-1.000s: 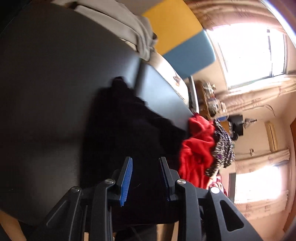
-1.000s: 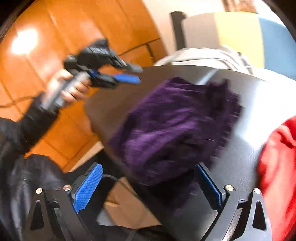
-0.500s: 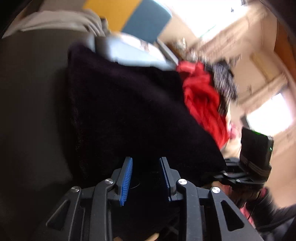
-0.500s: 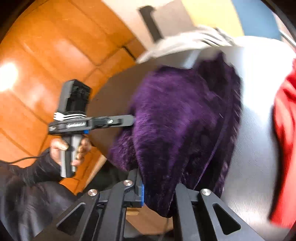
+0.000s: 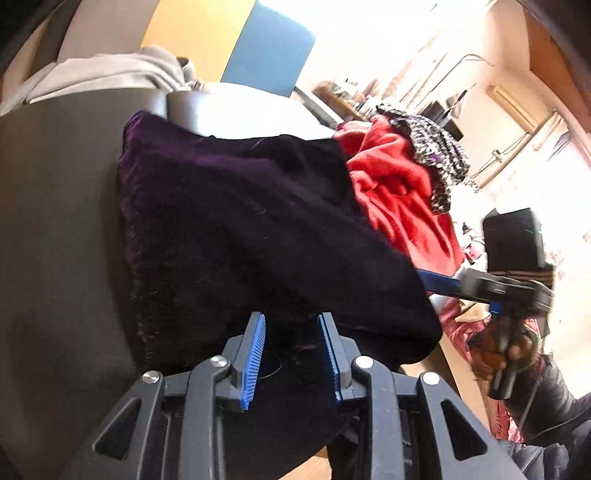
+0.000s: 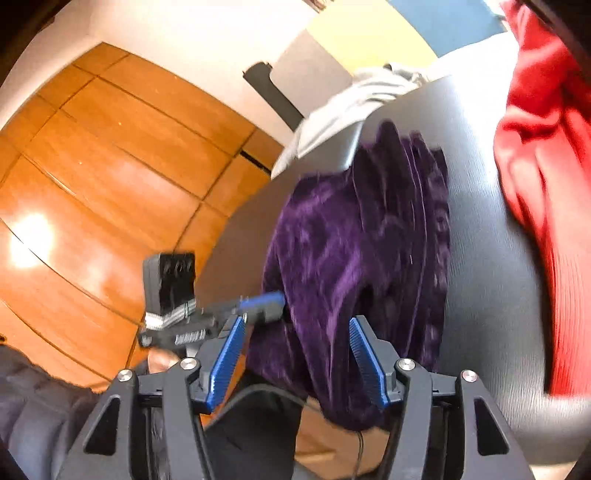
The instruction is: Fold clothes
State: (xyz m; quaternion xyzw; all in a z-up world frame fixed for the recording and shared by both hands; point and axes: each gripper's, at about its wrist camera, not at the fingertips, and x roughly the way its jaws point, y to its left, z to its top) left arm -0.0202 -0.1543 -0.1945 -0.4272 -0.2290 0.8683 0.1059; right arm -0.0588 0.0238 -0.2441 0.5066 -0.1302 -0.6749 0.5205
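While purple garment (image 6: 362, 251) overhangs table (image 6: 491, 258) edge, right gripper (image 6: 295, 354) fingers spread around hem; left gripper (image 5: 291, 350) fingers apart, seemingly unclamped.

Daylight floods in from windows (image 5: 417, 33) at upper right of left wrist view, blown out w/ heavy glare. Purple garment (image 5: 236, 221) reads near black there, backlit. Right wrist view: soft glare spot on wood floor (image 6: 29, 240), motion blur on garment (image 6: 354, 251) & red cloth (image 6: 546, 206). Strong fisheye bending, dark vignette at corners.
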